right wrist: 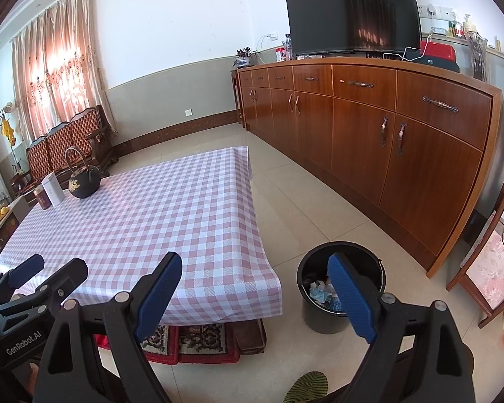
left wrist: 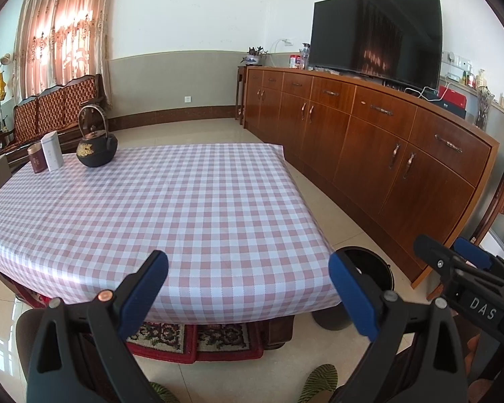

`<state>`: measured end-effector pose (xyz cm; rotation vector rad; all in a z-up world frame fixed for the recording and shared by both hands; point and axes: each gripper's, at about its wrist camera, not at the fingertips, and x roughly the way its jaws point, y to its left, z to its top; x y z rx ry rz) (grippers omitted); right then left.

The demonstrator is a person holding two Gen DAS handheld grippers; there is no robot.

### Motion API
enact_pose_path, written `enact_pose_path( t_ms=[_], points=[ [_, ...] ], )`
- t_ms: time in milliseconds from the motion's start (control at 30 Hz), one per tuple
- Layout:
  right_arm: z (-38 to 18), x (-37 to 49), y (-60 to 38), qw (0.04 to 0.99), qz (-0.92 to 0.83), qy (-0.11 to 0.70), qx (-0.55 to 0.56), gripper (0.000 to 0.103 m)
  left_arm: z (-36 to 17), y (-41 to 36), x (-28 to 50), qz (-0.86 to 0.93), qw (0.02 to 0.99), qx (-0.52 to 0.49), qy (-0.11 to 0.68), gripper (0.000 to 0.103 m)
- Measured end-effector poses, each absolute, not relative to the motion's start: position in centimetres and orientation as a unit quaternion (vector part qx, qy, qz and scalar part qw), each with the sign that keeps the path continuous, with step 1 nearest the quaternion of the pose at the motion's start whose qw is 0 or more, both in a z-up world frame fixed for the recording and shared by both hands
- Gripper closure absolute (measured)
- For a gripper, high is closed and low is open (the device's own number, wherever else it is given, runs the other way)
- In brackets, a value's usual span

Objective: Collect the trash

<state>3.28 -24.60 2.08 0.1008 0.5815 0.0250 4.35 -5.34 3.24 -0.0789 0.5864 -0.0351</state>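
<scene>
A black bin (right wrist: pixel 322 315) stands on the floor by the table's near right corner, with crumpled paper and wrappers (right wrist: pixel 319 290) inside it. In the left wrist view the bin (left wrist: pixel 381 268) shows partly, behind a finger. My left gripper (left wrist: pixel 248 288) hovers open over the near edge of the checked tablecloth (left wrist: pixel 171 208), nothing between its blue pads. My right gripper (right wrist: pixel 255 292) is open too, spanning the cloth's corner and the bin, and holds nothing. Each gripper appears in the other's view: the right gripper (left wrist: pixel 453 252) at right, the left gripper (right wrist: pixel 50 268) at left.
At the table's far left stand a black iron teapot (left wrist: pixel 95 149), a white tin (left wrist: pixel 52 151) and a brown tin (left wrist: pixel 37 159). A long wooden sideboard (right wrist: pixel 403 141) with a TV (right wrist: pixel 352 13) runs along the right. A patterned rug (right wrist: pixel 198 339) lies under the table. Striped slippers (left wrist: pixel 319 381) show below.
</scene>
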Motion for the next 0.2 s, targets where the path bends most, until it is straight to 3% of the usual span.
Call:
enact_pose_path(
  t_ms=[200],
  points=[
    [1.89,3.54,-25.03,0.956,0.008,0.288,0.055,0.013,3.63,-6.22,4.3,-0.019,0.96,-0.024,0.28,0.006]
  ],
)
